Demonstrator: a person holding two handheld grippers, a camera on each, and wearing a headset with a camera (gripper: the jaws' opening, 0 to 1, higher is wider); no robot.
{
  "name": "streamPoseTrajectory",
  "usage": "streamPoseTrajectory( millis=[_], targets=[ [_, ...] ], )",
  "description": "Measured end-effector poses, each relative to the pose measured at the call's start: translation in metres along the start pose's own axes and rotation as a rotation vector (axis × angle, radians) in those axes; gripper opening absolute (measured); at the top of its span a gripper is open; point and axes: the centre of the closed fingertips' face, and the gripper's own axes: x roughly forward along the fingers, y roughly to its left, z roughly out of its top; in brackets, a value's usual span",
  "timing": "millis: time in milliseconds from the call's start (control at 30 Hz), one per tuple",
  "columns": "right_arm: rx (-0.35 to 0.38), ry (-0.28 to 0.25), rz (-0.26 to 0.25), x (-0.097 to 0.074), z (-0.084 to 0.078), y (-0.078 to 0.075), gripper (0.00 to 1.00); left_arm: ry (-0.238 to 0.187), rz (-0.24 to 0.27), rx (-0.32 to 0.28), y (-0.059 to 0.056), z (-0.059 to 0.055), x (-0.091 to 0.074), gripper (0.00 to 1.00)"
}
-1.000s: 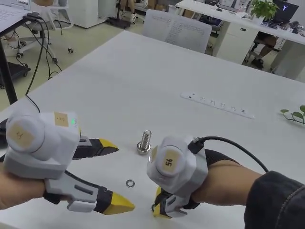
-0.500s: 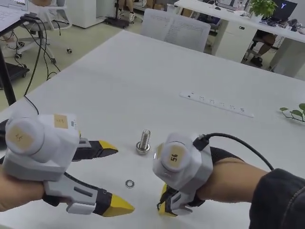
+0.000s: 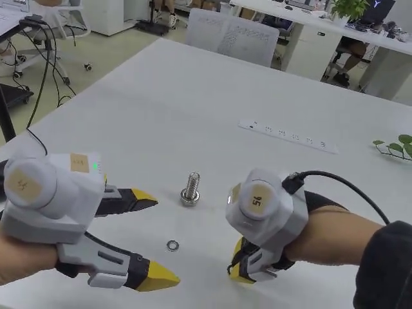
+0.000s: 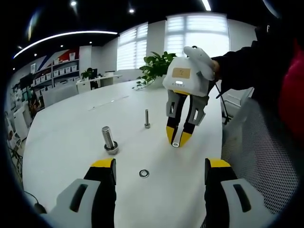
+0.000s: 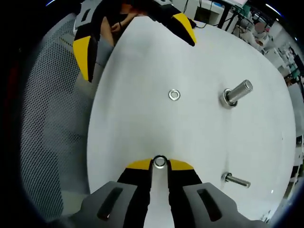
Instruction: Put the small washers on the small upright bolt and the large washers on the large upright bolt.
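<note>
White desk point(image 3: 193, 109) with two upright bolts and two washers. The right gripper point(image 4: 178, 139) points down at the desk with its jaws closed on a small silver ring washer point(image 5: 160, 162). The ring is held at the very tips with its face toward the right gripper's camera, so its hole runs along the jaws. From these jaws the thin, small steel bolt point(image 5: 235, 180) stands close by to the right in the right gripper view. The thick, large steel bolt with a flanged base point(image 5: 236, 92) stands farther ahead on the same side. Both shanks rise straight from the desk, so the coming placement is judged to need the ring brought over a shank top and let down along that vertical axis. A second loose silver washer point(image 3: 172, 245) lies flat on the desk in front of the large bolt. It lies between the two grippers, just ahead of the left gripper point(image 3: 159, 237), whose jaws are spread wide with nothing between them; this is the nearer tool for it. The two washers look alike in size and which size the gripped one is cannot be told. In the head view the right gripper's housing covers its own tips.
</note>
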Motion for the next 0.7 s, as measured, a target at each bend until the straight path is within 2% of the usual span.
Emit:
streamPoseTrajectory(
  millis=[700],
  targets=[
    [0.109, -0.011, -0.042, -0.024, -0.037, -0.019, 0.14, 0.025, -0.029, 0.021, -0.002, 0.000, 0.007, 0.76]
  ],
)
